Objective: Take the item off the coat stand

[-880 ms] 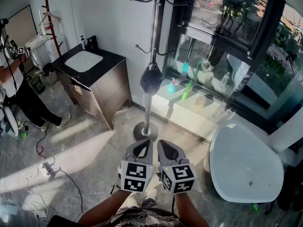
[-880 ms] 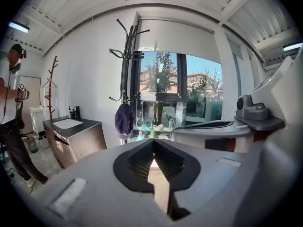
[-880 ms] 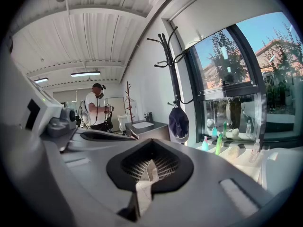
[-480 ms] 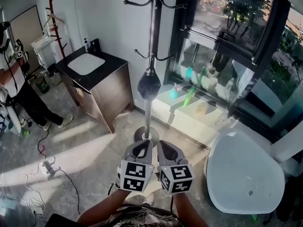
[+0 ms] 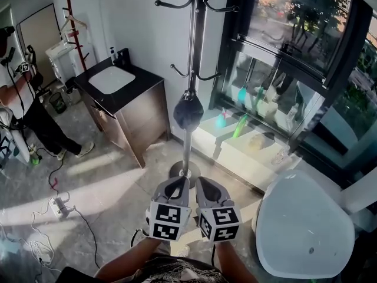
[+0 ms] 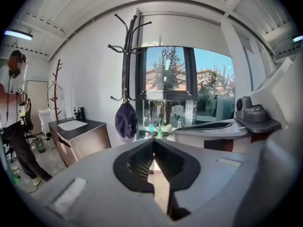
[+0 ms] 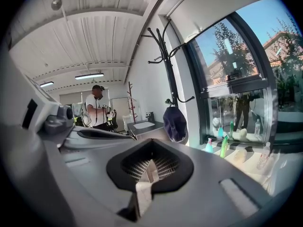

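Observation:
A dark navy cap (image 5: 188, 112) hangs from a low hook of the metal coat stand (image 5: 189, 52), also seen as the cap (image 6: 126, 121) and the cap (image 7: 175, 123) in the two gripper views. My left gripper (image 5: 176, 186) and right gripper (image 5: 207, 188) are held side by side low in the head view, short of the stand's round base (image 5: 184, 170). Both are shut with nothing between the jaws, well apart from the cap. The stand's pole (image 6: 126, 60) rises ahead of the left gripper (image 6: 154, 151); the right gripper (image 7: 150, 163) points just left of it.
A dark vanity cabinet with a white basin (image 5: 112, 79) stands left of the stand. A window ledge with bottles (image 5: 240, 125) runs behind it. A white bathtub (image 5: 303, 224) sits at the right. A person (image 5: 23, 102) stands at the far left; cables and a power strip (image 5: 56, 206) lie on the floor.
The view has tilted up and shifted slightly; the stand and cap sit a little lower and nearer the centre. Both grippers stay shut side by side in about the same place.

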Motion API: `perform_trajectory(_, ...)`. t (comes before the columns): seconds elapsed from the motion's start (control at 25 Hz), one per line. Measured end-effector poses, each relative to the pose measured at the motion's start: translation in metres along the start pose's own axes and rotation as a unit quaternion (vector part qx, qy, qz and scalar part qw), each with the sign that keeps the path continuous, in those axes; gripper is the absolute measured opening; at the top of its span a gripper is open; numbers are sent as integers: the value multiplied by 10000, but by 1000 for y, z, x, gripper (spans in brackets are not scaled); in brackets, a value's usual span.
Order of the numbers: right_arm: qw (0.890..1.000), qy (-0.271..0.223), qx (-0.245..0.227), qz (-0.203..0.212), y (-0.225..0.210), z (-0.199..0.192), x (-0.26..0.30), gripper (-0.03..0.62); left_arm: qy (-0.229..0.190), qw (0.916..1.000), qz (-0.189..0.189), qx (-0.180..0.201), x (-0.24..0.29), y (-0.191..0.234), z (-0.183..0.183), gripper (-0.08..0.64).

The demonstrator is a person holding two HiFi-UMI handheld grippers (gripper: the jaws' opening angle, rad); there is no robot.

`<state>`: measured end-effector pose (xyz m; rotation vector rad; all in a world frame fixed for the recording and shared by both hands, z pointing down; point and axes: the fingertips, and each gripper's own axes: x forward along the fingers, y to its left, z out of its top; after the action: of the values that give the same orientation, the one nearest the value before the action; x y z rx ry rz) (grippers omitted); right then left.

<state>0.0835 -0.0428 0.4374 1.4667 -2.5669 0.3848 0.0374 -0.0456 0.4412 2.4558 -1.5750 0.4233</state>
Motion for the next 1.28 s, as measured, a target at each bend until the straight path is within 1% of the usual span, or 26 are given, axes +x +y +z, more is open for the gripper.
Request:
perform_trajectory(0.28,10000,58,-29,41,-12,6,25,6,39,10000,61,-63,22,15,5,2)
perform_trajectory(0.6,9999,109,-80,44,-17,10,62,6,60,9999,63,-114,51,42,8,2)
perform_trajectory(0.92,9995,159,-239,-108,-28,19,107,6,95,9999,-16,-111,86,71,15,2)
perform_trajectory(1.0,9994,151,-256,-152,-32,23,118,21,104,9999,-54,-94,95,78,19,2)
perform_trajectory(1.28,9991,149,-252,-314,-44,34,153,34,166,9997,-172,-35,120,99,26,2)
